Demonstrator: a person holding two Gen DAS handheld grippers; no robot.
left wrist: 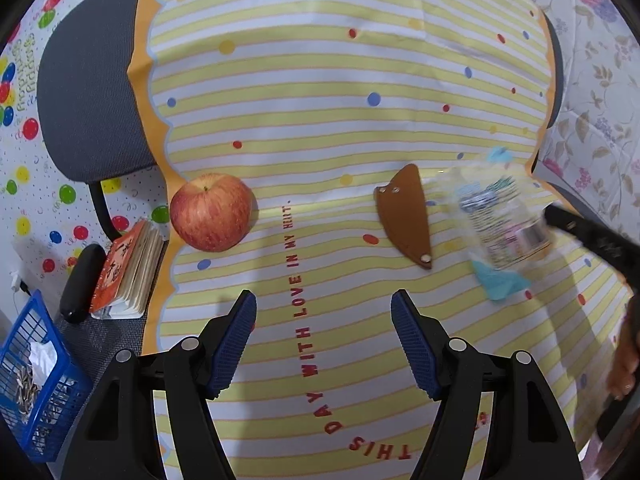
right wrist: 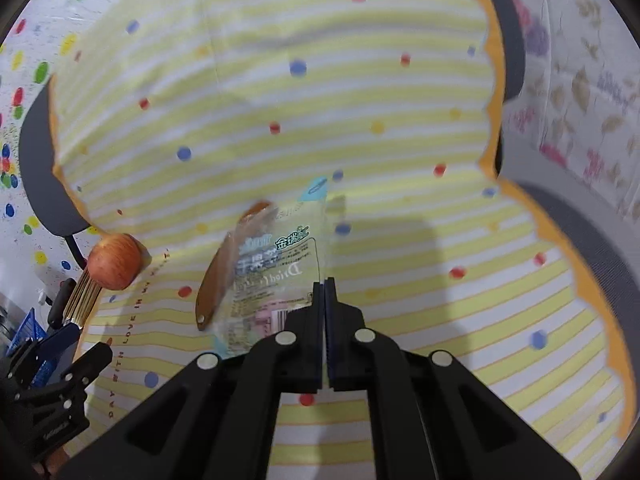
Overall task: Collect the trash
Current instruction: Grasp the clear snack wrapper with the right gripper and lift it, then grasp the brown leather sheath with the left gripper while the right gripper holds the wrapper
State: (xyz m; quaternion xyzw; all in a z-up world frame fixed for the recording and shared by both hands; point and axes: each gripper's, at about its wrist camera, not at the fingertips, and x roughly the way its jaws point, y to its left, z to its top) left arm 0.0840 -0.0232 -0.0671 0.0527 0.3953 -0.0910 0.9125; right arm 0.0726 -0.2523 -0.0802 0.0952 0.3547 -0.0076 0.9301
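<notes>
Left wrist view. The work surface is a yellow-and-white striped tablecloth (left wrist: 320,80) with coloured dots and a scalloped orange border; red print on it reads "THIS DAY WITH LOVE IN MY HEART". Taking the apple (left wrist: 211,211) as landmark: it sits on the cloth near the cloth's left edge. Well to its right lies a brown leather sheath (left wrist: 406,212), and just beyond that the clear snack wrapper (left wrist: 502,222), blurred, its label not legible here. Left of the apple, off the cloth, a dark chair seat (left wrist: 90,92) shows, with an orange-covered book (left wrist: 126,270) below it and a blue basket (left wrist: 38,376) holding scraps at the lower left. Balloon-print sheeting covers the left background, floral sheeting the right. My left gripper (left wrist: 324,334) stands with jaws wide apart, holding nothing, below and right of the apple.

Right wrist view. Same cloth, the same motto partly visible. My right gripper (right wrist: 324,284) is clamped on the lower edge of the wrapper (right wrist: 276,268); "Dried" can be read on it, mirrored, with blue Chinese characters I cannot make out. The wrapper hangs right of the apple (right wrist: 114,262), overlapping the sheath (right wrist: 216,276).
</notes>
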